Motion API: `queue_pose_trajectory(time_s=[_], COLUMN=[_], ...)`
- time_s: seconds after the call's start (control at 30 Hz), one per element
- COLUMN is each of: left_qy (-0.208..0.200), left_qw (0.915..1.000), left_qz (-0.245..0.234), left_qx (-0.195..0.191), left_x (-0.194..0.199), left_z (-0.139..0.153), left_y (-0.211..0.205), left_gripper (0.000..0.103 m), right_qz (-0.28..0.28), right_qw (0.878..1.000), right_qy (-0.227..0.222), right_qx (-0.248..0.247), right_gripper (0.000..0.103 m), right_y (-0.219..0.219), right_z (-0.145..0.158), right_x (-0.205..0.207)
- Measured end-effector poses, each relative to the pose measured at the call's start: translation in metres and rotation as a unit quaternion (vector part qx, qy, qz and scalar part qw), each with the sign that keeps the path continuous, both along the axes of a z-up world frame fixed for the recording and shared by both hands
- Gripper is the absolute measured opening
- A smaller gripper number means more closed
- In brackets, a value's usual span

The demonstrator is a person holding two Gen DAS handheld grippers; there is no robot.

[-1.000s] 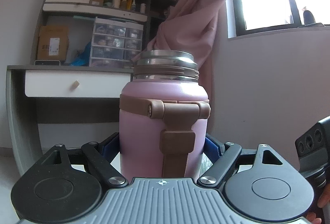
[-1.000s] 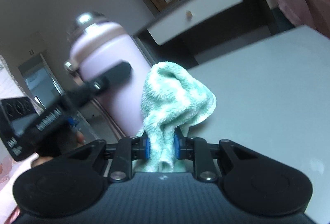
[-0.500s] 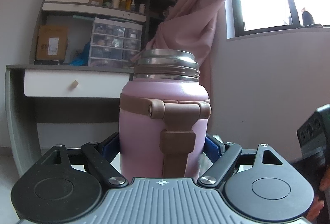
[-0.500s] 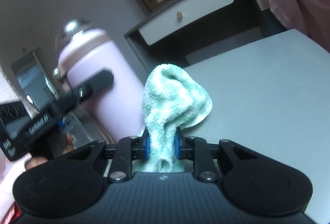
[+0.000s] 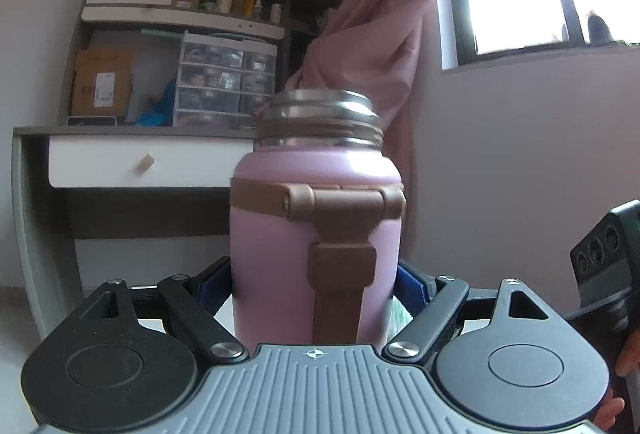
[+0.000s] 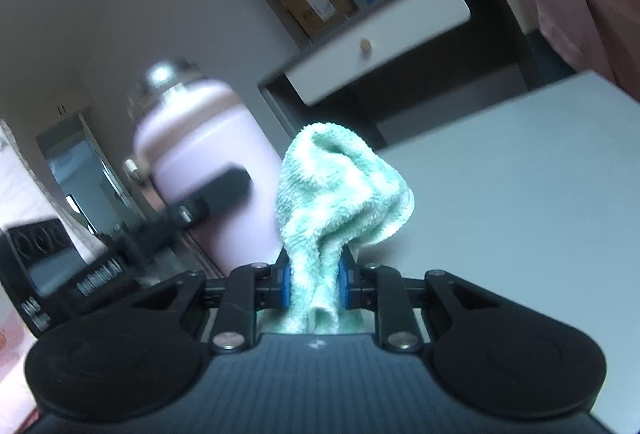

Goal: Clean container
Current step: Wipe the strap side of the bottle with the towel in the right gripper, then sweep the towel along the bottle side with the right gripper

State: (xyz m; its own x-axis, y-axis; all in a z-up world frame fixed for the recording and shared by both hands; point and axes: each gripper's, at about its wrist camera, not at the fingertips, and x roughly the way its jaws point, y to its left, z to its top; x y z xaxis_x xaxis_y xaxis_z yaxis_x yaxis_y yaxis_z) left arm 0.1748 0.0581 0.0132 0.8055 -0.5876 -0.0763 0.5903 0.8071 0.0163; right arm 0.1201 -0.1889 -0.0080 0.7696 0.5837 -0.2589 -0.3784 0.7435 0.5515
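Flask, pink insulated steel (image 5: 316,234), lidless, upright on white bench (image 6: 520,194): judged rigid, smooth, slippery; brown strap band the surest hold. Left tongs (image 5: 316,286) clamp its lower body. Right tongs (image 6: 314,278) pinch soft green terry cloth (image 6: 340,186), just beside flask. Nothing stands between.

one pink bottle (image 5: 316,218) | one green cloth (image 6: 340,194) | two grippers, left gripper (image 5: 314,290), right gripper (image 6: 314,282) | one white table (image 6: 520,174) | one cardboard box (image 5: 102,82), upper left | one pink curtain (image 5: 372,14)
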Motion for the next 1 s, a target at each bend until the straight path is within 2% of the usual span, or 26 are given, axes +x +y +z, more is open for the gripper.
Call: queue_pose_trajectory(time_s=[0.07, 0.17, 0.53, 0.9, 1.0], left_qy=[0.001, 0.004, 0.007, 0.006, 0.011], left_qw=[1.0, 1.0, 0.9999, 0.9999, 0.9998], left_qz=[-0.001, -0.002, -0.001, 0.001, 0.001], left_qx=[0.003, -0.003, -0.007, -0.008, -0.013], left_x=[0.0, 0.0, 0.006, 0.004, 0.008], left_z=[0.0, 0.0, 0.003, 0.0, 0.001], left_y=[0.0, 0.001, 0.0, 0.0, -0.002], left_gripper=[0.083, 0.083, 0.083, 0.083, 0.083], right_qz=[-0.001, -0.002, -0.004, -0.004, -0.004], right_qw=[1.0, 1.0, 0.999, 0.999, 0.999], right_qy=[0.012, 0.007, 0.01, -0.045, -0.045], right_qx=[-0.011, -0.028, -0.032, -0.002, 0.0], right_gripper=[0.022, 0.022, 0.022, 0.022, 0.022], right_y=[0.003, 0.007, 0.007, -0.002, -0.001], right_z=[-0.008, -0.007, -0.003, 0.031, 0.032], right_x=[0.001, -0.001, -0.001, -0.008, -0.003])
